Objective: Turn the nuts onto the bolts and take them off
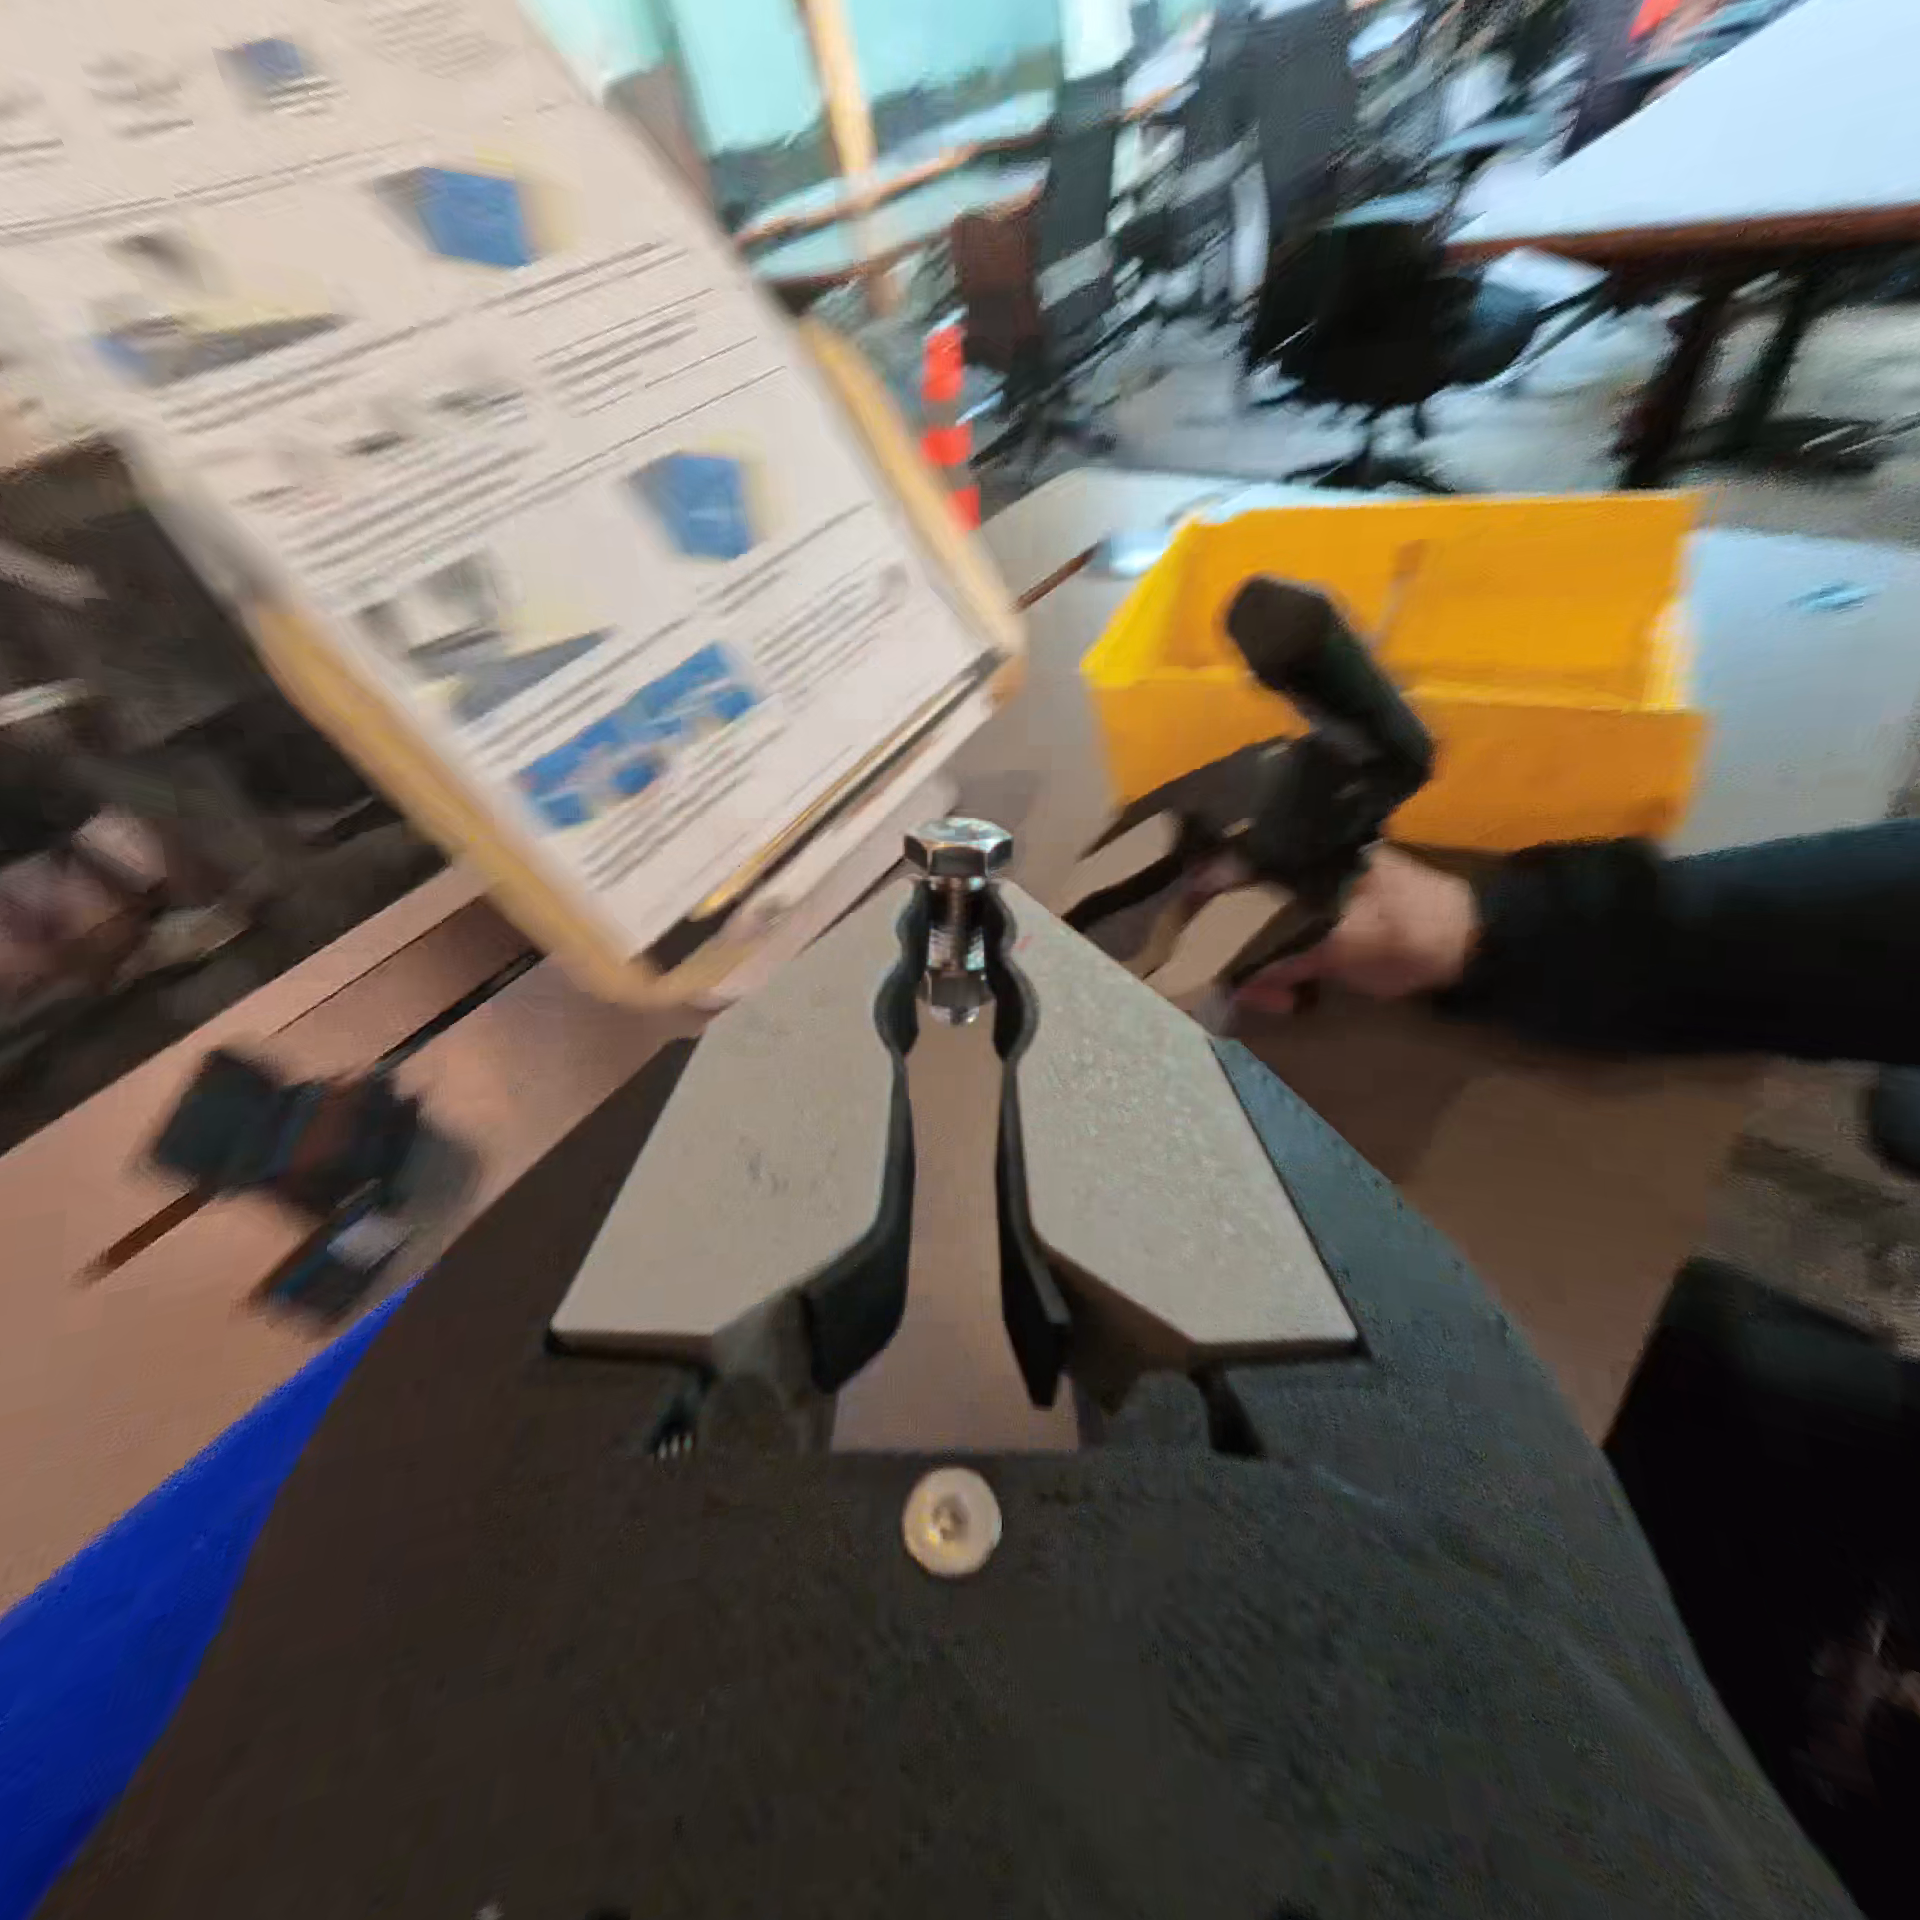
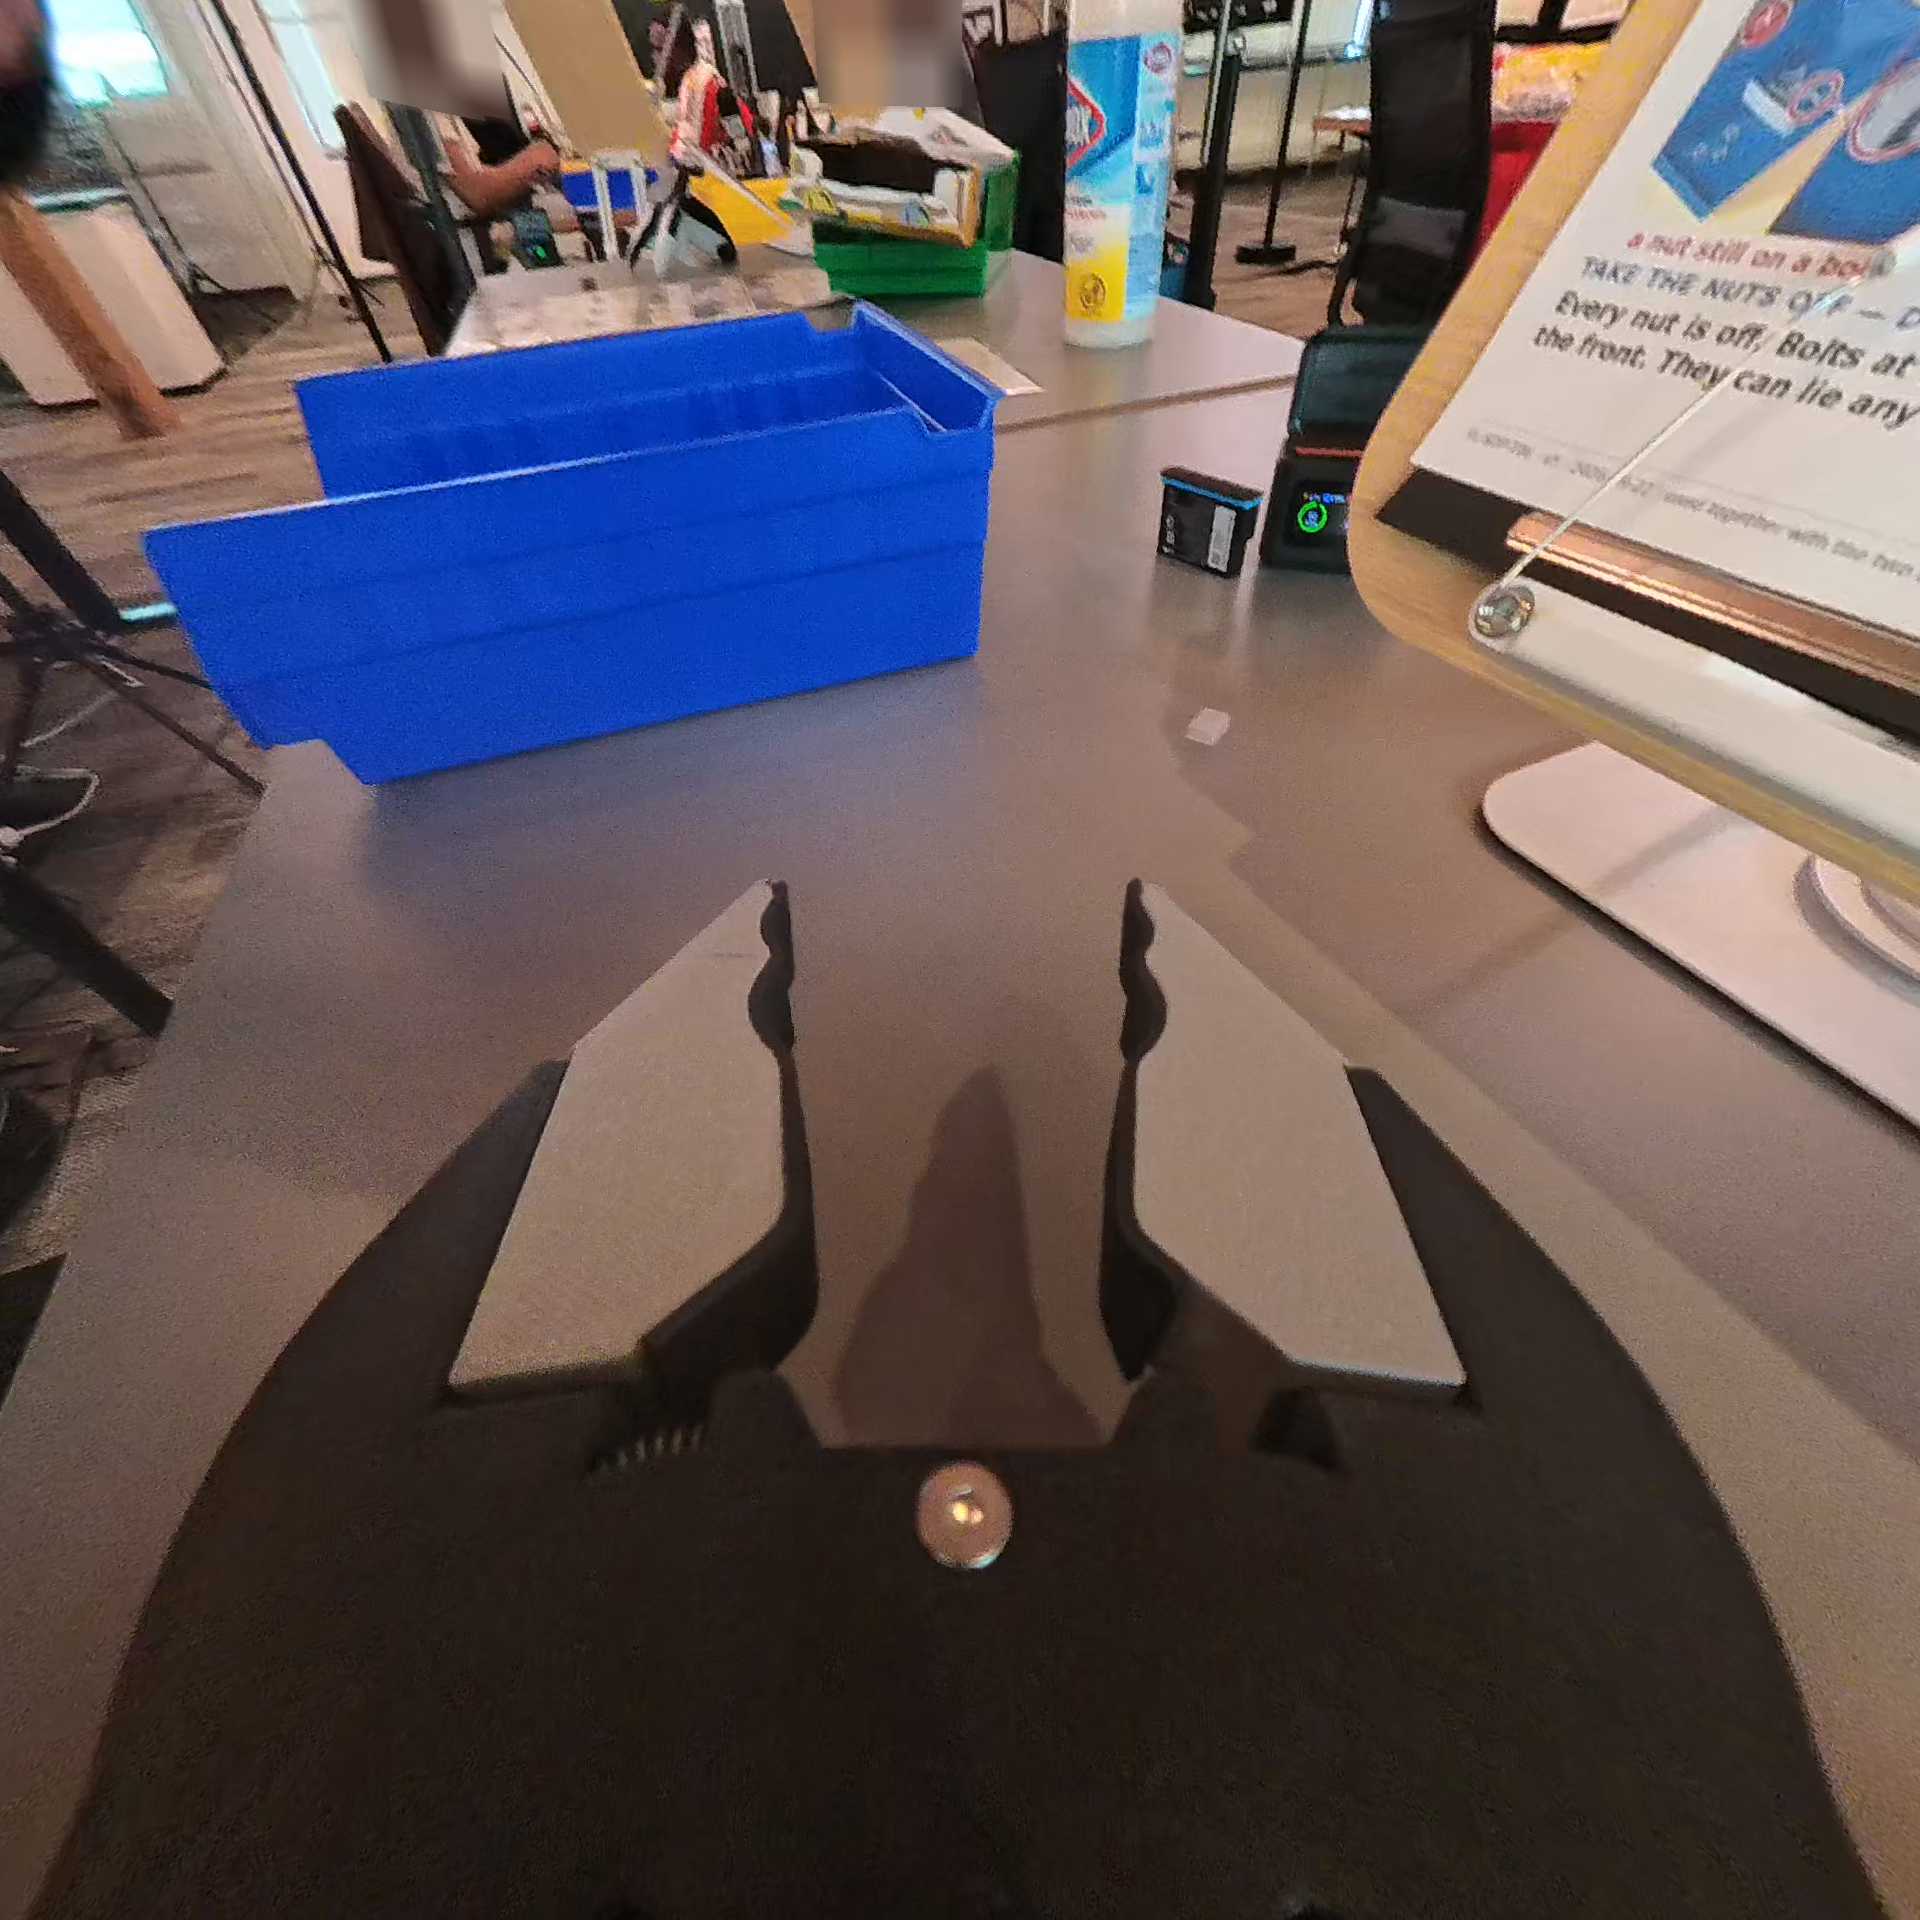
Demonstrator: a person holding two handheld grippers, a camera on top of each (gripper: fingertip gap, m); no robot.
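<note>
The left gripper (image 1: 956, 935) is clenched on a silver bolt (image 1: 957, 904), which stands upright between the tips of the fingers (image 1: 1132, 1132), its hexagonal head just above them and its threaded shank pinched in the notches. A small metal piece sits at the lower end of the shank (whether it is a nut, the blur does not let me tell). Behind the bolt, a yellow bin (image 1: 1455, 675) rests on the table (image 1: 1403, 1164), and in front of it a hand (image 1: 1392, 925) in a dark sleeve holds the other gripper close to the tabletop. A page stand (image 1: 499, 499) leans in from the left, heavily blurred.

The right gripper (image 2: 956, 935) is released, its fingers (image 2: 665, 1153) spread wide with nothing between them, hovering low over the grey table (image 2: 935, 831). A blue bin (image 2: 582, 582) lies ahead to the left. To the right stands the wooden page stand (image 2: 1621, 582) on its pale base, with a small black battery (image 2: 1205, 520) and a charger case (image 2: 1314, 499) beside it. A white bottle (image 2: 1117, 177) stands farther back.
</note>
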